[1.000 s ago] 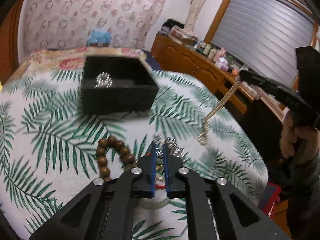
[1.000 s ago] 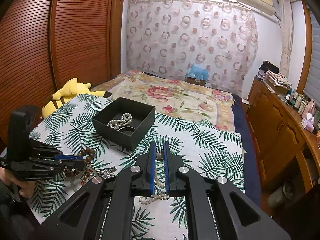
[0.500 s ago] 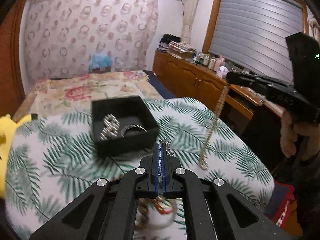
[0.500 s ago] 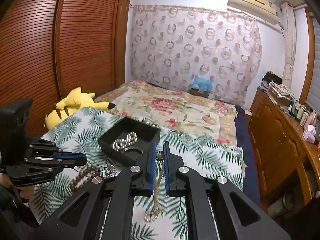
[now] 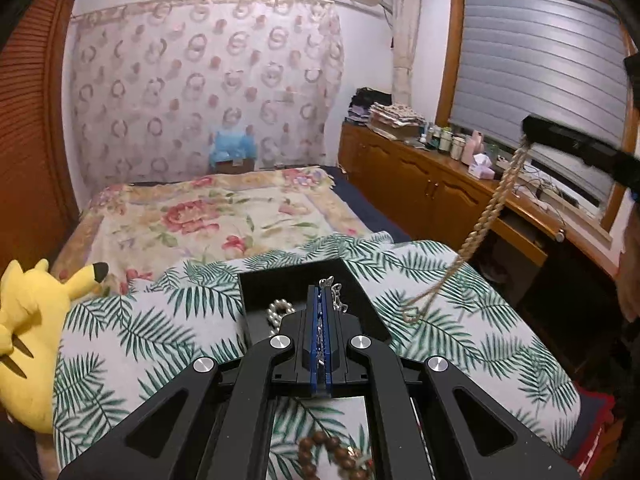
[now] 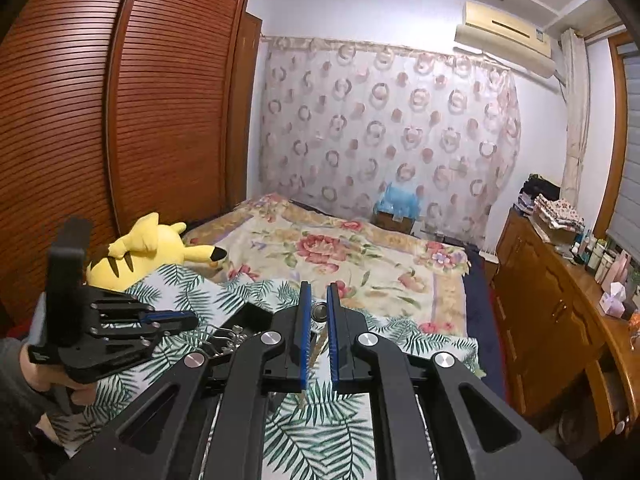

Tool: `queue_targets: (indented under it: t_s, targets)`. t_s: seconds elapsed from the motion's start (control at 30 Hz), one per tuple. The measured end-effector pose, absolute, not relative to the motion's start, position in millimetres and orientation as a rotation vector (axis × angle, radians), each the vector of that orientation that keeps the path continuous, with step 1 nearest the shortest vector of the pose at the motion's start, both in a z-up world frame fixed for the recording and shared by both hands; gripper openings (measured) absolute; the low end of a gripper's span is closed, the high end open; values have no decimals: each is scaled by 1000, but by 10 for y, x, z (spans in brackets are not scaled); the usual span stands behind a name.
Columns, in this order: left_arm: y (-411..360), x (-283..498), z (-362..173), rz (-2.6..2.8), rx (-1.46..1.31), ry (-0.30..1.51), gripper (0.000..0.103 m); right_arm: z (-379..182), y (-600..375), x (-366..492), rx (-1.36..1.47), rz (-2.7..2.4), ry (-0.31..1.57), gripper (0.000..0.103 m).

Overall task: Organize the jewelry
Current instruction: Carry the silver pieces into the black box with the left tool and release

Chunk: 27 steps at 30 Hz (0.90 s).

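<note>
My left gripper (image 5: 321, 294) is shut on a thin silver chain (image 5: 335, 295) and holds it over the black jewelry box (image 5: 296, 284), which has a pearl bracelet (image 5: 278, 312) inside. My right gripper (image 6: 316, 308) is shut on the clasp of a long pearl necklace (image 5: 486, 216), which hangs down to the right of the box, its loop just above the leaf-print cloth (image 5: 160, 320). A brown wooden bead bracelet (image 5: 332, 456) lies on the cloth under my left gripper. In the right wrist view the left gripper (image 6: 188, 318) sits at the left with the silver chain (image 6: 228, 338) dangling.
A yellow plush toy (image 5: 28, 320) lies at the cloth's left edge. A floral bedspread (image 5: 224, 216) stretches behind. A wooden dresser (image 5: 440, 184) with bottles runs along the right, with a wooden wardrobe (image 6: 100, 120) on the left.
Both grippers have risen. The left one lifted the silver chain off the cloth and moved it over the black box. The right one raised the pearl necklace off the cloth.
</note>
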State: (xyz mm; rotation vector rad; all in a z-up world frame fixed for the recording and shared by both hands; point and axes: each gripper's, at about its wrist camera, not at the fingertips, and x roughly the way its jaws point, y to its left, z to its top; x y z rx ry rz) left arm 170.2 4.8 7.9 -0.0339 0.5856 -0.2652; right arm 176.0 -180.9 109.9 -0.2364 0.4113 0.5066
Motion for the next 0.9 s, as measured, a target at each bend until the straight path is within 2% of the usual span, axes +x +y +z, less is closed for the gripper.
queue_targets:
  t_s: [0.43,0.77,0.83,0.9]
  targets:
    - [16,2200,-336,-244,-74,683,1,1176,-1592,1948,-255,517,417,9]
    - [-11,2304,-426,-295,-127,729,1,1193,-1431,1967,-264,524,404,9]
    - [-18,2321,-477,-276,-109,755,4,1193,-1413,1967,-263,525,405,9]
    - [14,2317,-493,-268,-106,760,15,1186,-1407,1962,-259,530,406,9]
